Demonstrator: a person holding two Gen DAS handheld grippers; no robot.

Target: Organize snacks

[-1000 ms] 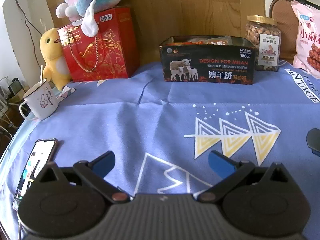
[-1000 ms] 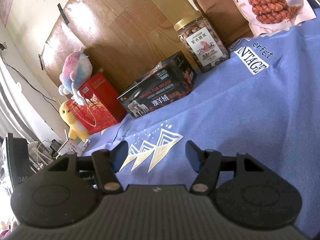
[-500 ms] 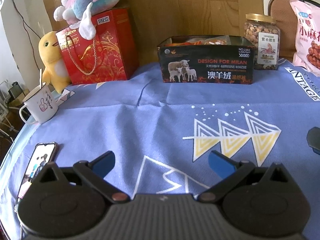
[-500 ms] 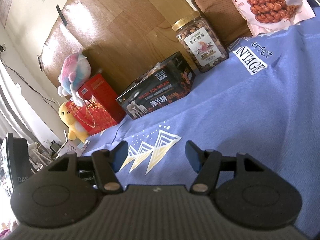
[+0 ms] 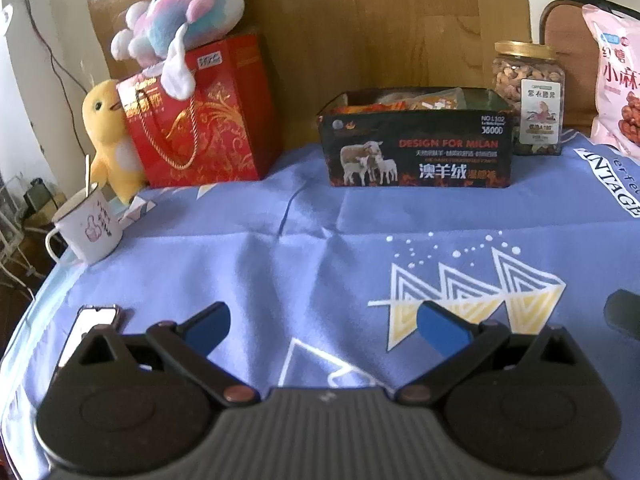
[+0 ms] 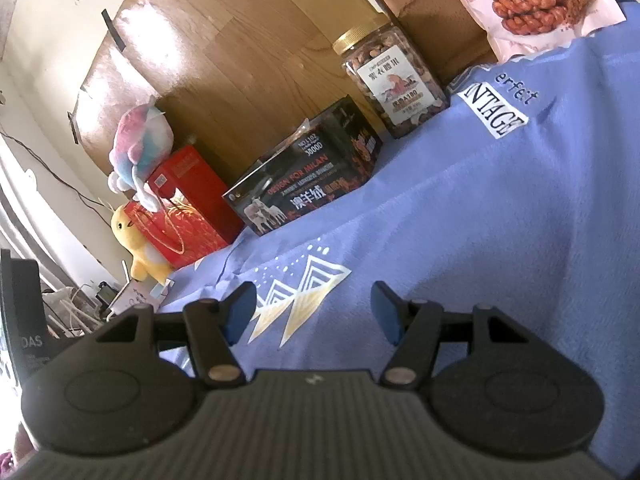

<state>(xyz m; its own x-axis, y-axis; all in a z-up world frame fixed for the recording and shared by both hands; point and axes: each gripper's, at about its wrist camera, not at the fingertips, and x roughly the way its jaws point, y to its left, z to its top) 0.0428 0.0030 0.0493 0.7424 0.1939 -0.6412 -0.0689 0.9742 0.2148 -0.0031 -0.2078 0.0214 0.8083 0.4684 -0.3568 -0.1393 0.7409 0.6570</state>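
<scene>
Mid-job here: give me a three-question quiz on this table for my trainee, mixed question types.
1. True or false: the nut jar has its lid on.
2. What sits on the red gift bag? A) plush toy B) mug C) phone
3. Fill in: both grippers' jaws are ____, holding nothing.

Key:
1. True, gold lid on.
2. A, the plush toy.
3. Open: left gripper, right gripper.

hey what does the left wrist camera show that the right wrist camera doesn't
Only the left wrist view shows the white mug and the phone near the cloth's edge. Only the right wrist view shows the black device at far left. Both show the black box of snacks, nut jar, pink snack bag, red gift bag and both plush toys.
</scene>
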